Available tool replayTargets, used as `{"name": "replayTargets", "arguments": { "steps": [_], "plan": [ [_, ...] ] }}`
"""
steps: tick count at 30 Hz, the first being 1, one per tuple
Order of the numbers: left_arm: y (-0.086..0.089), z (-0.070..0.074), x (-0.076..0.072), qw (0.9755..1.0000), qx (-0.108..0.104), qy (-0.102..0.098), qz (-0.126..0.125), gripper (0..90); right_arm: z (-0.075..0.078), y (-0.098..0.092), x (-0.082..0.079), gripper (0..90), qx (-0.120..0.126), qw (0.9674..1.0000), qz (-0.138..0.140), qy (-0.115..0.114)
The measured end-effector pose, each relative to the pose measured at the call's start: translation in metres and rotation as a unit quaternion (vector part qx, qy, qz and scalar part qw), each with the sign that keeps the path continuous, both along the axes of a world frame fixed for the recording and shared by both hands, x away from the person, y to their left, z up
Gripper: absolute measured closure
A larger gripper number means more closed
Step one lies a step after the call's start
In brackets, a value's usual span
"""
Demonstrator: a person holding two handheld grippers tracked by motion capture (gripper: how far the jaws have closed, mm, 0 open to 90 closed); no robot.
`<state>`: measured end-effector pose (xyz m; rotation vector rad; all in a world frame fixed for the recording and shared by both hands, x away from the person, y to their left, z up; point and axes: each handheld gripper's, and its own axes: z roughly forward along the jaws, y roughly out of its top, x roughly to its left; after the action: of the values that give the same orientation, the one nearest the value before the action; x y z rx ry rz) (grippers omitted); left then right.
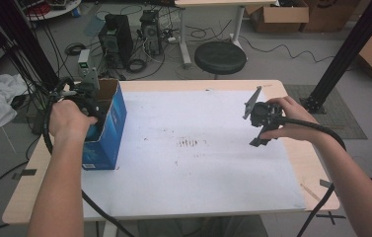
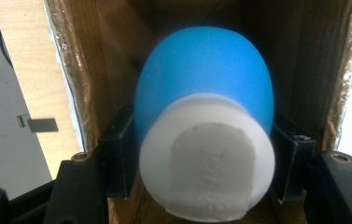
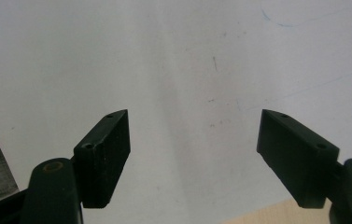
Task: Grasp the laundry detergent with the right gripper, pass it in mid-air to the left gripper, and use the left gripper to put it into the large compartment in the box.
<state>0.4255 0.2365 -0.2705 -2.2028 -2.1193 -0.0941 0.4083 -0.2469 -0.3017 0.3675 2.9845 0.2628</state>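
Observation:
An open blue cardboard box point(image 1: 109, 123) stands at the left edge of the table. My left gripper point(image 1: 91, 104) reaches down into it. In the left gripper view the left gripper point(image 2: 205, 158) is shut on a rounded blue object with a white flat-ended cap point(image 2: 206, 84), its pads pressing on both sides between the brown inner walls of the box point(image 2: 94, 70). My right gripper point(image 1: 261, 139) hangs over the right part of the white mat point(image 1: 198, 168). In the right gripper view the right gripper point(image 3: 194, 149) stands open, with nothing between its jaws.
The mat covers most of the wooden table point(image 1: 302, 163) and carries dark smudges at its middle. On the floor behind are a black stool point(image 1: 220, 57), computer towers point(image 1: 117, 37), cables and cardboard boxes point(image 1: 278, 15). A black frame post point(image 1: 344, 59) rises at the right.

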Motion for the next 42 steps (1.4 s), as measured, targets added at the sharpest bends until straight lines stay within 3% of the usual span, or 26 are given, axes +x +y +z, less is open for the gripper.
{"name": "replayTargets", "arguments": {
  "steps": [25,42],
  "plan": [
    [-0.0031,-0.001,0.0008,1.0,0.006,0.004,0.006,37.6,-0.0017,0.0,-0.0006,25.8,0.001,1.0,0.0,0.002],
    [-0.0058,0.0032,-0.0003,0.9999,0.014,0.002,0.009,30.2,0.0012,-0.0034,-0.0023,25.8,0.005,1.0,-0.003,0.0]
  ]
}}
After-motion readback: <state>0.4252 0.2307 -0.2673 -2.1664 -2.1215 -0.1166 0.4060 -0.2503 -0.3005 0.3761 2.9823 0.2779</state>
